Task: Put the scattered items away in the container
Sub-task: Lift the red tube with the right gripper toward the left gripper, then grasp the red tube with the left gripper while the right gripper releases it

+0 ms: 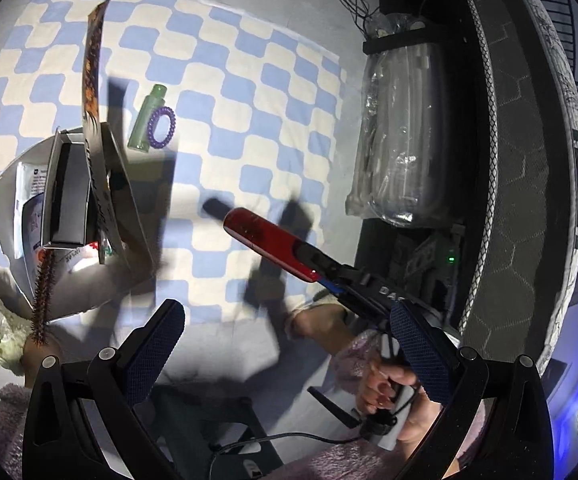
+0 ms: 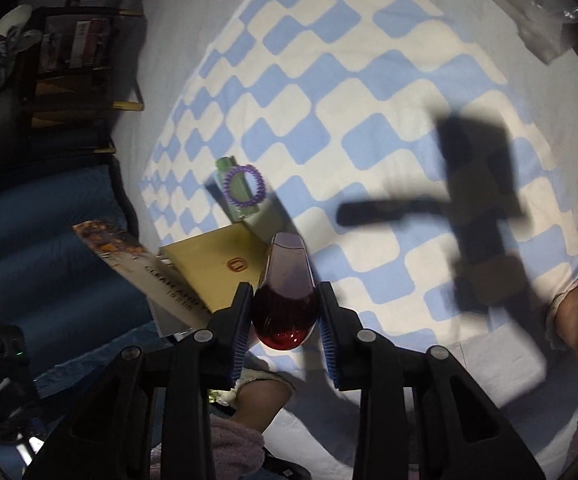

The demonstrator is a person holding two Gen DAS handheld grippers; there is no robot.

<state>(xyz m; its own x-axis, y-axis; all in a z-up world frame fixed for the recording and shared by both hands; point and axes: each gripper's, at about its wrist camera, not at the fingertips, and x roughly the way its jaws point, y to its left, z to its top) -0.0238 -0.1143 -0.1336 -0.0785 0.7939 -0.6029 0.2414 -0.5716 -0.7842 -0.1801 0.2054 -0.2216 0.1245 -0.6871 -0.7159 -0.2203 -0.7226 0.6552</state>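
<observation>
Item: red bottle [image 2: 285,300], lower centre of the right wrist view, clamped at its rounded base in the right gripper [image 2: 285,312]. Long axis runs along the fingers, cap end pointing away toward the container [image 1: 21,216]. Left gripper [image 1: 289,352]: jaws apart, empty. Risk: smooth curved base could slip out when tilted.

"CLEAN AND" can be read along the pale lower edge of the flat package [image 2: 145,268] at eight o'clock in the right wrist view. The letters "DA" are seen on the right gripper [image 1: 387,291].
</observation>
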